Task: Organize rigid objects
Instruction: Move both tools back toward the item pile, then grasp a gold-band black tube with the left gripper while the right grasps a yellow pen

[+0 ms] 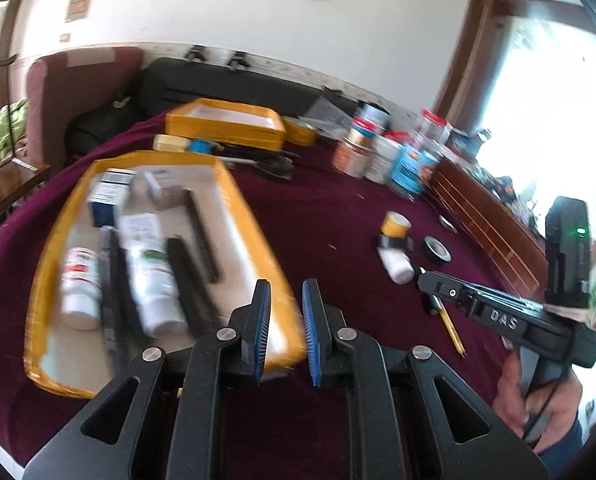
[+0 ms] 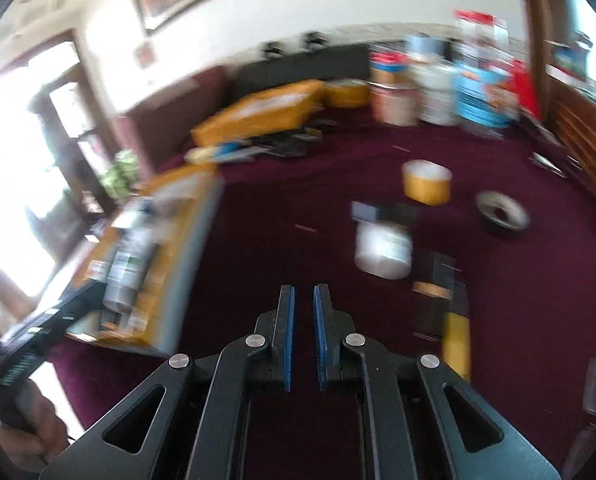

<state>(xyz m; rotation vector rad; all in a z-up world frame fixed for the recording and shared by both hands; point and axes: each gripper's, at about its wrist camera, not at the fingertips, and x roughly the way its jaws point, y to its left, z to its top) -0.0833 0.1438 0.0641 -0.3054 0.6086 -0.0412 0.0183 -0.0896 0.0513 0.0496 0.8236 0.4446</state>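
A table under a maroon cloth (image 1: 317, 216) fills mid-frame; at left on it sits a yellow-rimmed tray (image 1: 254, 216), a second yellow tray (image 1: 226, 128) behind, jars and tins (image 1: 385, 152) clustered upper right, and at right a yellow tape roll (image 1: 395, 225), black tape roll (image 1: 437, 249), white bottle (image 1: 397, 268) and pencil (image 1: 451, 328)

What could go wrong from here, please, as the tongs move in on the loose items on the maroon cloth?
1. The small white bottle lies on its side and could roll when the right tongs close on it.
2. The black tape roll, yellow tape roll and a dark piece crowd it, so neighbours may get knocked.
3. The yellow tray is already crowded, so added items may jostle its bottles.
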